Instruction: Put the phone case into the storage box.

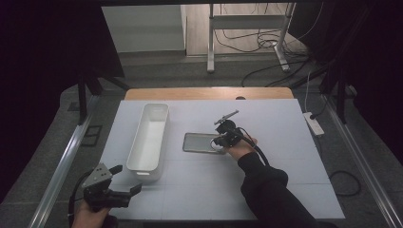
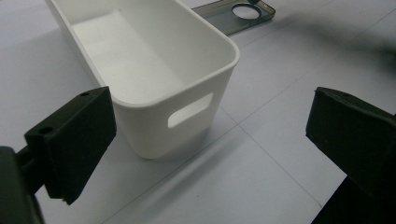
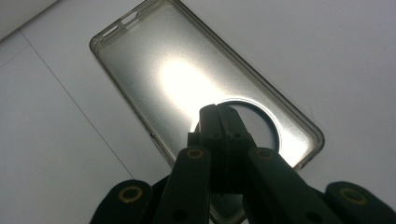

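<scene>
The clear phone case (image 3: 187, 84) lies flat on the white table (image 1: 285, 142). Its ring hole edge seems pinched by the right gripper (image 3: 222, 121), jaws shut tight, likely for lifting. The left gripper (image 2: 210, 135) is held wide open and empty before the white bin (image 2: 154, 70). A dark floor with cables lies beyond.

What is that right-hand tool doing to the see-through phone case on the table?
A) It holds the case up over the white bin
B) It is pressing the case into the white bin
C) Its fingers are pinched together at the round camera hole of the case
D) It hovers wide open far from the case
C: in the right gripper view the right gripper has its fingers shut together at the rim of the round hole in the phone case, which lies flat on the table.
</scene>
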